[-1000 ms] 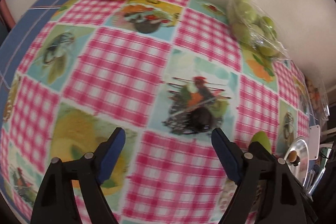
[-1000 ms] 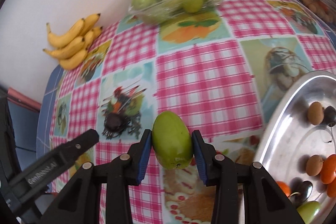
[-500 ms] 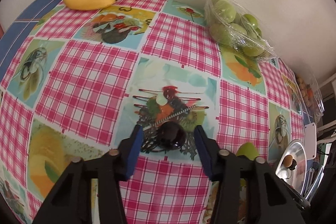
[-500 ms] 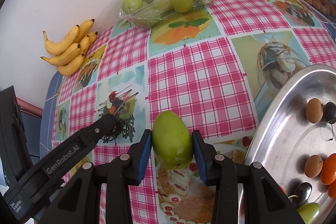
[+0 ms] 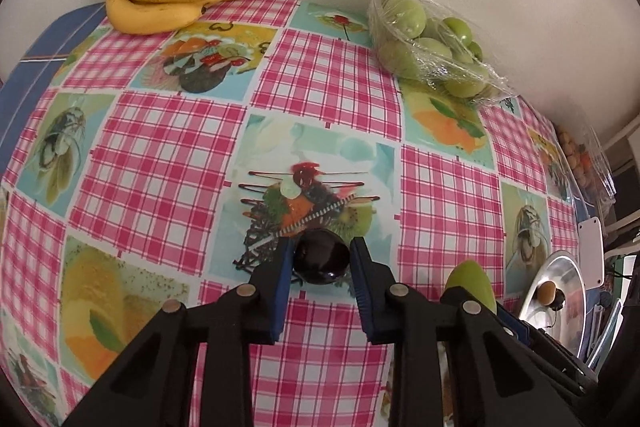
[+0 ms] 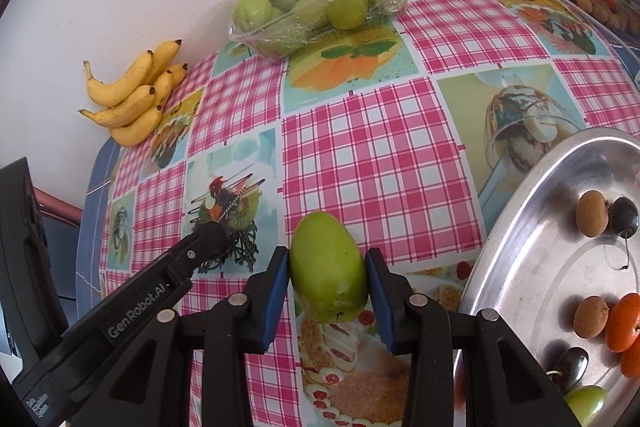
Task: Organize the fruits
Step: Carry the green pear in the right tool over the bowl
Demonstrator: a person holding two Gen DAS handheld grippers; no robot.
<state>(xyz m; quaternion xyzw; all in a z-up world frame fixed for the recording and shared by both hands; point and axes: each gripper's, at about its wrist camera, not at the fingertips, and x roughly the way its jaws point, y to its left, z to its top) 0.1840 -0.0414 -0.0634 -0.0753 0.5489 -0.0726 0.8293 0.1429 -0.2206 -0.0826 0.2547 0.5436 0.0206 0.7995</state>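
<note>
Low in the left wrist view, the left gripper point(image 5: 320, 263) has just been closing, and its blue pads now pinch a dark, glossy round fruit point(image 5: 321, 259) resting on the checked tablecloth point(image 5: 160, 163). At the bottom centre of the right wrist view, the right gripper point(image 6: 327, 269) clamps a green oval fruit point(image 6: 328, 269). The left tool's black arm at lower left reads "GenRobot.AI". A steel tray point(image 6: 532, 227) with small fruits sits at the right edge; bananas point(image 6: 134, 97) lie upper left.
</note>
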